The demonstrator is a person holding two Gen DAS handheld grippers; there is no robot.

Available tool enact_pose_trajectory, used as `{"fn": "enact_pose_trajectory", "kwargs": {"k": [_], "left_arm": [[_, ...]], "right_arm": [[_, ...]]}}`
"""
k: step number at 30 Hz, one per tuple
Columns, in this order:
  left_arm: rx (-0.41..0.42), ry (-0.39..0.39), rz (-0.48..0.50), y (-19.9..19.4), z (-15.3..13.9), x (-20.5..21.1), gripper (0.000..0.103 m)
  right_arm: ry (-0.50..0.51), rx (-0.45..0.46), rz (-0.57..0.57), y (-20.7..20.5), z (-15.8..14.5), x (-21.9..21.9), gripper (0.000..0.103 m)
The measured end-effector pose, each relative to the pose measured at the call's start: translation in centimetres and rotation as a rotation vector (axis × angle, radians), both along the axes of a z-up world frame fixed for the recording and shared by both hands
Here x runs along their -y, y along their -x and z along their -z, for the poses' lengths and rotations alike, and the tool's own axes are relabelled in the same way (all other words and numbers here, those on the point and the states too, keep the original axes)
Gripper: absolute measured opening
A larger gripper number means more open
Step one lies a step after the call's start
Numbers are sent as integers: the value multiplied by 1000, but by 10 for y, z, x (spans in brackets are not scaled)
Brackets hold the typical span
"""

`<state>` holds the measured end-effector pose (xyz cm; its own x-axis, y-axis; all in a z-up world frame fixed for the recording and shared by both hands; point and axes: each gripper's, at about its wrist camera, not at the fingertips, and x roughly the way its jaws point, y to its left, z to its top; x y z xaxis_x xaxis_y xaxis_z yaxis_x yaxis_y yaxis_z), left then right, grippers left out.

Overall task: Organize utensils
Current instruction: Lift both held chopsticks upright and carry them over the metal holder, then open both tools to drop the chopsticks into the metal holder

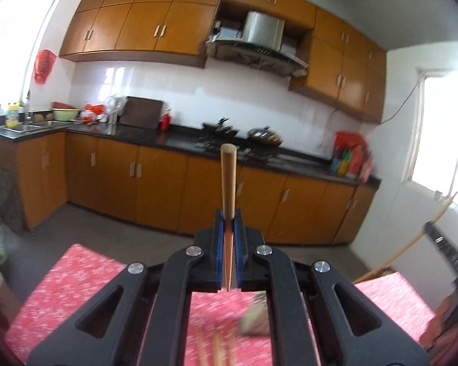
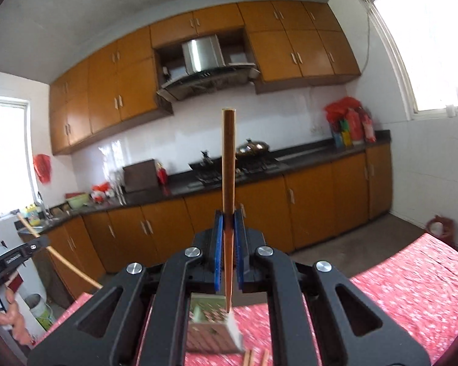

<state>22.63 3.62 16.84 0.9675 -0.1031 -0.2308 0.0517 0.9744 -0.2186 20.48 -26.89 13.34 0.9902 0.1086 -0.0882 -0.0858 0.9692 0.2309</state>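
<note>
Two grippers, left gripper (image 1: pixel 229 228) and right gripper (image 2: pixel 228 231), each pinch one upright chopstick (image 1: pixel 228 180) above the red desk (image 1: pixel 76 274). Keep both pinches firm and level while carrying them.

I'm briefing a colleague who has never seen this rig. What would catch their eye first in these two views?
A long wooden chopstick stands clamped between the blue pads of the left gripper, and a second wooden chopstick is clamped in the right gripper. Behind both runs a wall of orange-brown kitchen cabinets; below lies a red patterned tablecloth with more chopsticks, blurred.
</note>
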Motion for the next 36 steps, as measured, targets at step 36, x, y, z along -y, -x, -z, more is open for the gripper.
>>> {"fn": "enact_pose_trajectory", "kwargs": {"k": [36], "left_arm": [[-125, 47, 22, 13, 56, 6, 22]], "right_arm": [[37, -231, 18, 14, 50, 7, 34]]}}
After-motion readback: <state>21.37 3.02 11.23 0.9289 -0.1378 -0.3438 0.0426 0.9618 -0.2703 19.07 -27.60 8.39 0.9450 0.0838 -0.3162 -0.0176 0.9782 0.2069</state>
